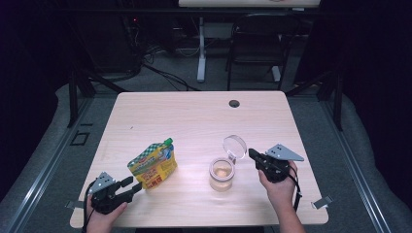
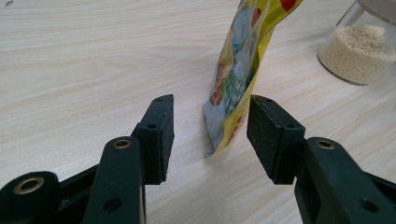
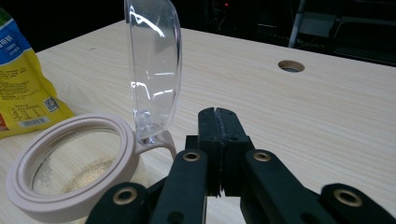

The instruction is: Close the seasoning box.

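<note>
1. Nearest the camera, the left gripper [image 1: 127,187] sits at the table's near left, jaws spread and pinching nothing.
2. Its target, the pouch [image 1: 153,164], stands upright just beyond the tips, up and to the right; seen edge-on in the left gripper view, the pouch's bottom corner [image 2: 219,140] lies in line with the gap, untouched, long axis vertical.
3. Right of it stands the jar [image 1: 222,173], lid [image 1: 234,144] flipped up and open, grains inside.
4. The right gripper [image 1: 252,154], jaws pressed together and empty, rests just right of the lid hinge.
5. Pale wood table [image 1: 194,116]; dark room, chair [image 1: 257,43] beyond.
</note>
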